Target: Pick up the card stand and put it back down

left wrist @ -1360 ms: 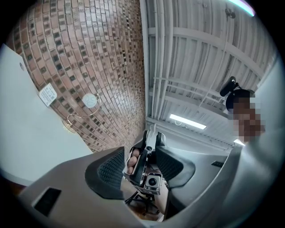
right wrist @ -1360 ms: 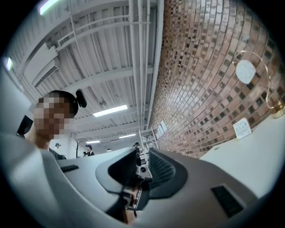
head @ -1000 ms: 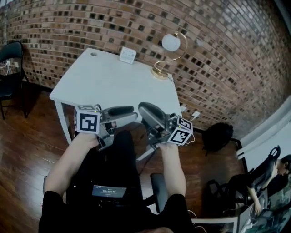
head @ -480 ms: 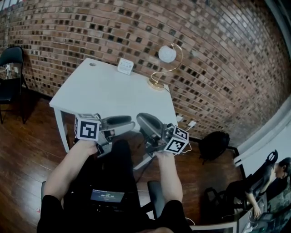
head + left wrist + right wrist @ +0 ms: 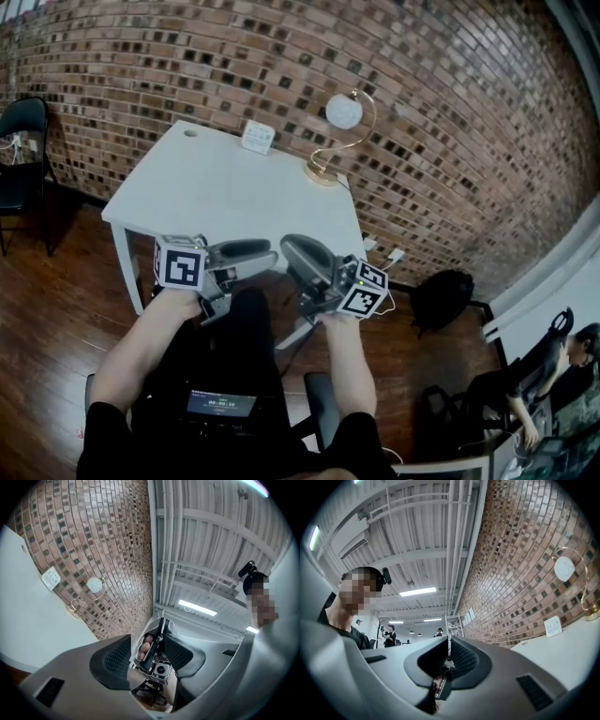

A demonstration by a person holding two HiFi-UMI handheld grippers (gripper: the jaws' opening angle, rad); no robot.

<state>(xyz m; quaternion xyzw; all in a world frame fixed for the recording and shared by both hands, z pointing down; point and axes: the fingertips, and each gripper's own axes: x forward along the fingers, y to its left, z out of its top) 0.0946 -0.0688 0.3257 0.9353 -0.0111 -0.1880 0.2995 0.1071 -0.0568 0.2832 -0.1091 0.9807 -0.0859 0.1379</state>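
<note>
My left gripper (image 5: 147,638) is holding its jaws apart, nothing pressing on either pad; through the gap I am seeing only my right gripper (image 5: 153,658), which is sitting close in front.

My right gripper (image 5: 449,642) is keeping its jaws together, pads meeting, nothing caught between them.

In the head view the left gripper (image 5: 272,251) and the right gripper (image 5: 289,246) are hovering tip to tip, just beside each other, at the near edge of the white surface (image 5: 216,192).

The card stand (image 5: 258,137) is standing upright at the far edge of the surface, close against the brick wall (image 5: 441,141); it is well apart from both sets of jaws, with the bare white top lying between.

From the left gripper view the card stand (image 5: 50,578) is showing far off to the left of the jaws, not in line with them; from the right gripper view the card stand (image 5: 553,626) is showing far off to the right, likewise out of line.

A gold lamp (image 5: 328,155) with a white globe is standing near the card stand on the same far edge, the two not touching; it is well apart from my jaws too.

A black chair (image 5: 23,141) is standing off the surface's left end; a dark bag (image 5: 445,291) is lying on the wood floor (image 5: 56,319) to the right.
</note>
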